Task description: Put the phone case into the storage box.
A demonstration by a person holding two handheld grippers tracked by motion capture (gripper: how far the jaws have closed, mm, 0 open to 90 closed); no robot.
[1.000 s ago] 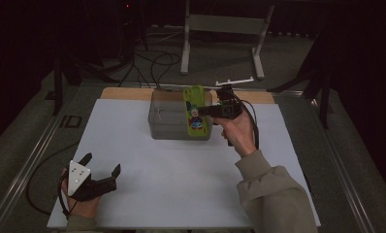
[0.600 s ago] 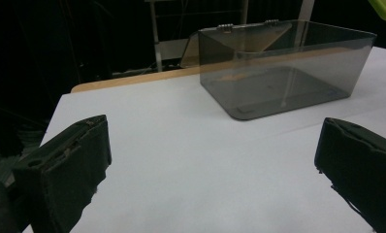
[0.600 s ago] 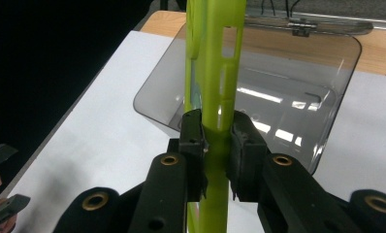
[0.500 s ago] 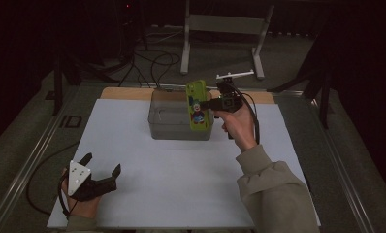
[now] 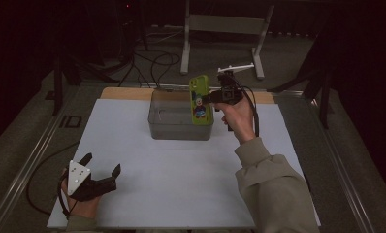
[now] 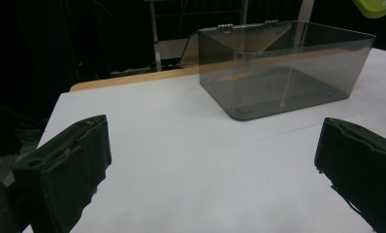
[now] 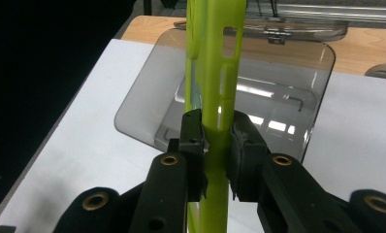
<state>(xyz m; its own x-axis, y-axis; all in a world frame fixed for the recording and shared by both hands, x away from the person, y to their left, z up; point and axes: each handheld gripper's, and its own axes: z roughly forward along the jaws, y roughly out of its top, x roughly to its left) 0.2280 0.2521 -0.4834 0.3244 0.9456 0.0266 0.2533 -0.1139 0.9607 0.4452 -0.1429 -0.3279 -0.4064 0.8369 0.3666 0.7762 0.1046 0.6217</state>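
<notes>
— Phone case [image 5: 200, 100], lime green with a cartoon figure on its back: where is it relative to the box?
— Upright above the right end of the clear grey box [image 5: 180, 115], held in the air, its lower end at about the box's rim in the high view. The right tool [image 5: 211, 97] pinches its edge, jaws pressed against both faces; the right gripper view shows the case [image 7: 215, 87] edge-on between them, with the box [image 7: 283, 102] beneath.
— And the box itself?
— Open-topped, sitting on the white sheet of the desk [image 5: 147, 160], towards its far edge, near a strip of bare wood.
— The left tool [image 5: 100, 180]?
— Well in front of the box and to its left, near the desk's front corner, resting in the person's hand with its jaws spread wide and nothing between them. Its own view looks across the white sheet at the box [image 6: 283, 68].
</notes>
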